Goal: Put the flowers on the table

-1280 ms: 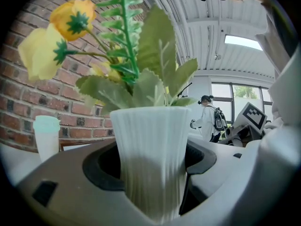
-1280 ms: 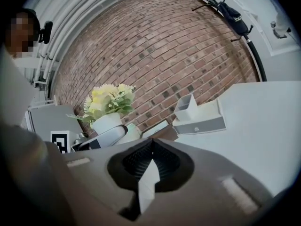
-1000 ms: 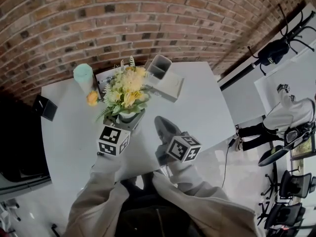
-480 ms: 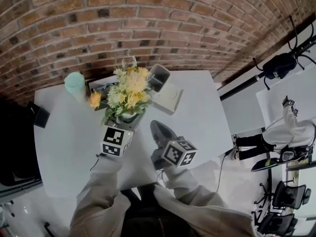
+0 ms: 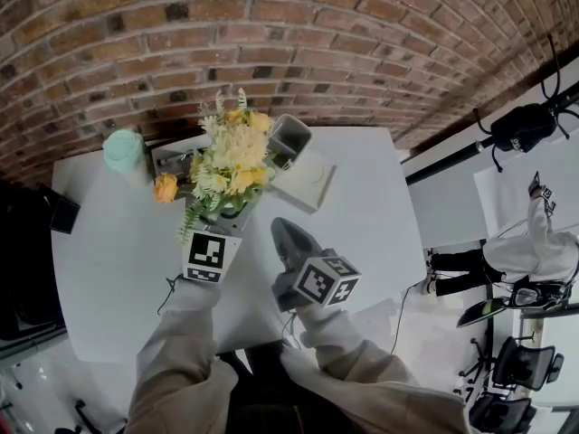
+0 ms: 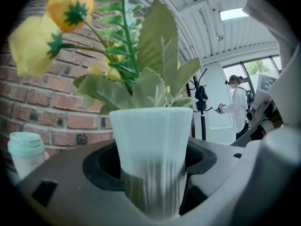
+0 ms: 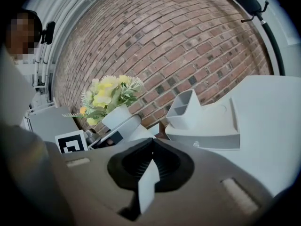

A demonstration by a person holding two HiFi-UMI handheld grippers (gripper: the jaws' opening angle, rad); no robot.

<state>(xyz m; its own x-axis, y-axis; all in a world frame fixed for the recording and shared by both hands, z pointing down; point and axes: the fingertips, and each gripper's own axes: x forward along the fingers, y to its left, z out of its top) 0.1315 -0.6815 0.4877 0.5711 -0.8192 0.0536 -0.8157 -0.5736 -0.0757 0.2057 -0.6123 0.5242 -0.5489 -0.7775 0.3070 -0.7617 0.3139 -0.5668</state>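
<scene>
Moved: vase of flowers carried nearer the tabletop's far edge.
Left gripper: clamped round the upright vase.
Right gripper: closed, empty, just beside.
Set-down: tabletop lies straight below the vase, so the left gripper's job.

White table, mint lidded cup at back left, white desk organizer near wall

Left gripper carried the flowers farther over the table.

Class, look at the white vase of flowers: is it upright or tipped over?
Upright: the white vase rises straight, mouth up, gripped by the left gripper, flowers above.
</scene>
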